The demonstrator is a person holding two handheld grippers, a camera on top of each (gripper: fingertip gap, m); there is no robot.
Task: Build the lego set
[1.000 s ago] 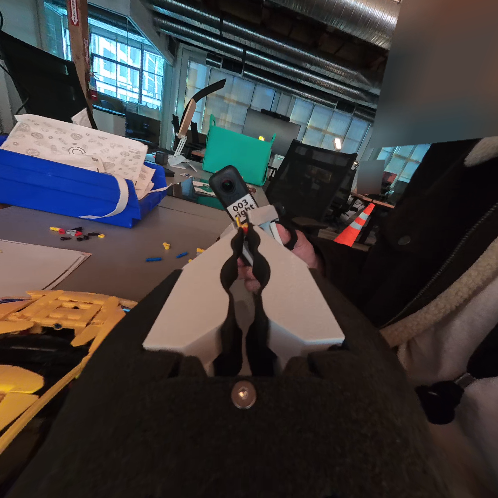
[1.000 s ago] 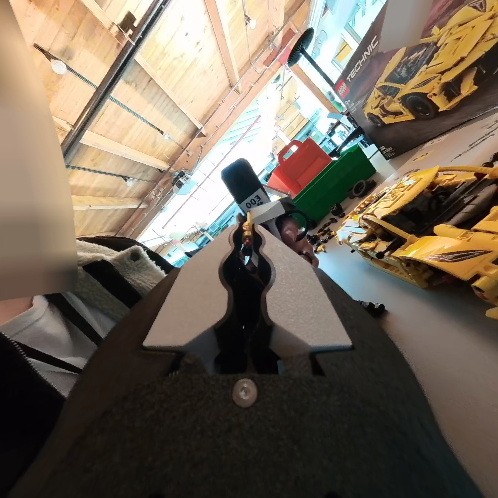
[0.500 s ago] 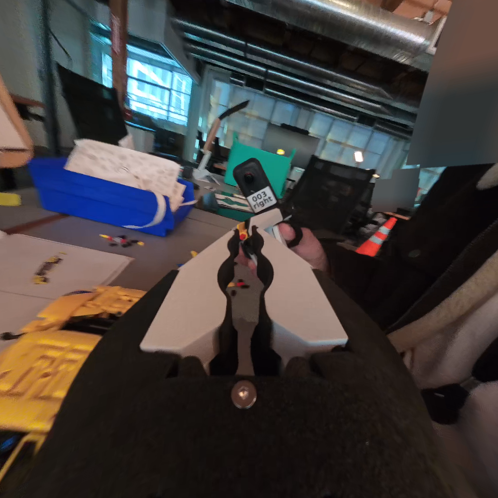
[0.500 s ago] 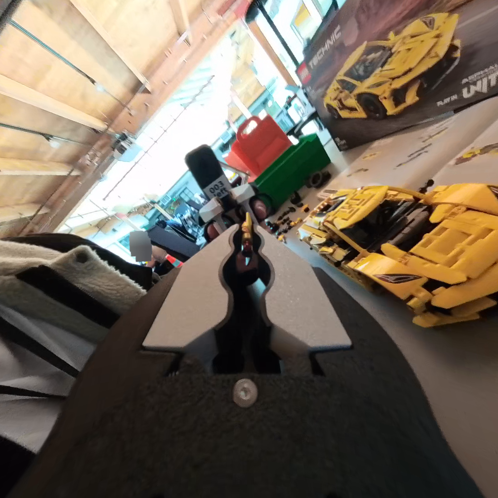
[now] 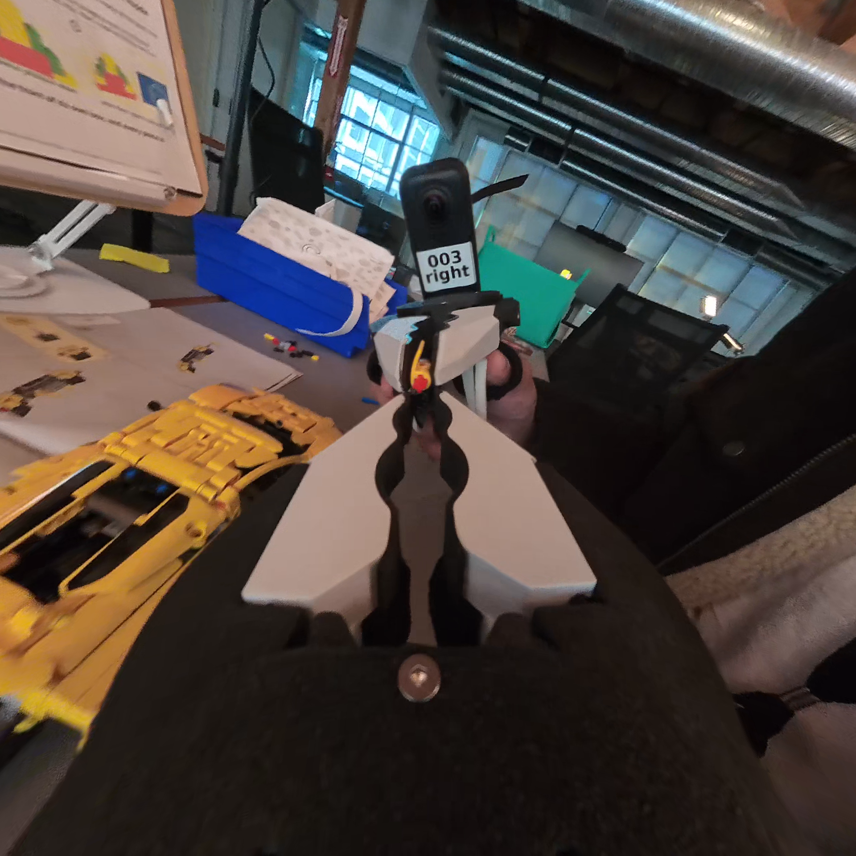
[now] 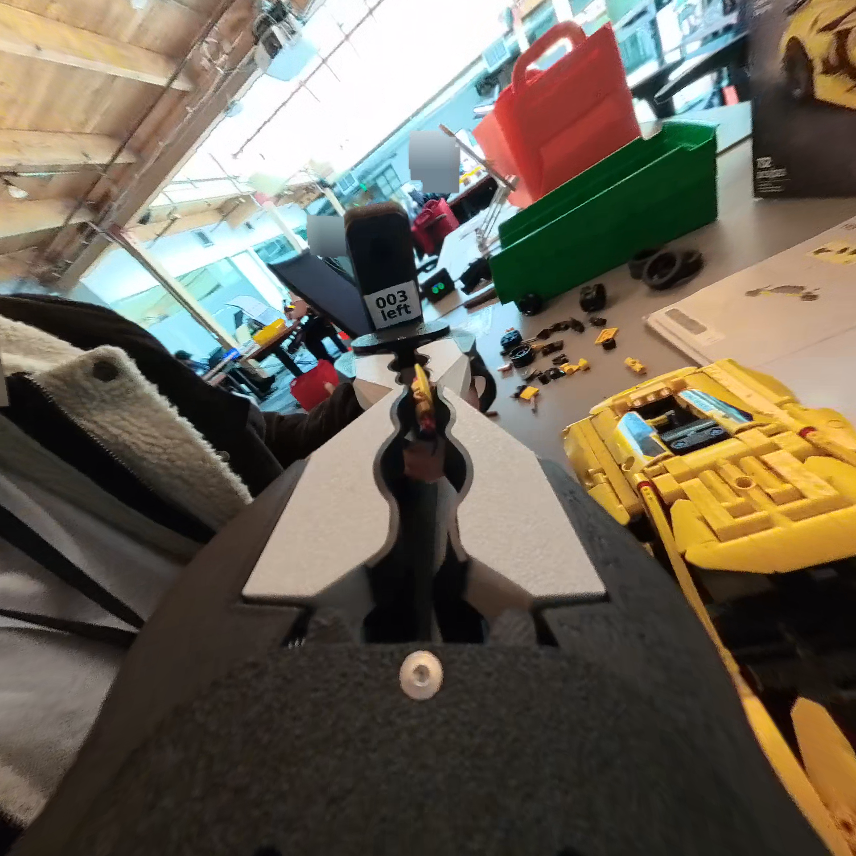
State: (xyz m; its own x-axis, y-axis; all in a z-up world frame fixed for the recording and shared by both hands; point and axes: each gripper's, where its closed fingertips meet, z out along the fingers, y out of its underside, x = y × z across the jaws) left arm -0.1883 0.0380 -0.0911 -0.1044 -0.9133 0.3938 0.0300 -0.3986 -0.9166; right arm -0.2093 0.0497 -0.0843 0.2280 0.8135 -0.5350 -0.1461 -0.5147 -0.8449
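Yellow plastic brick sports car sits part-built on the grey desk as the left gripper and right gripper meet above it, jaws nearly closed on one small yellow-and-red piece. Any misalignment or twist could drop it among the loose parts.

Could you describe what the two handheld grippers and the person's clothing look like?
Both match: the left gripper and right gripper each have pale grey wedge-shaped fingers edged with wavy black pads, on a rough black body with a silver screw. Each carries an upright black camera bearing a white label. The person wears a dark jacket with cream fleece lining, a snap button and a zip.
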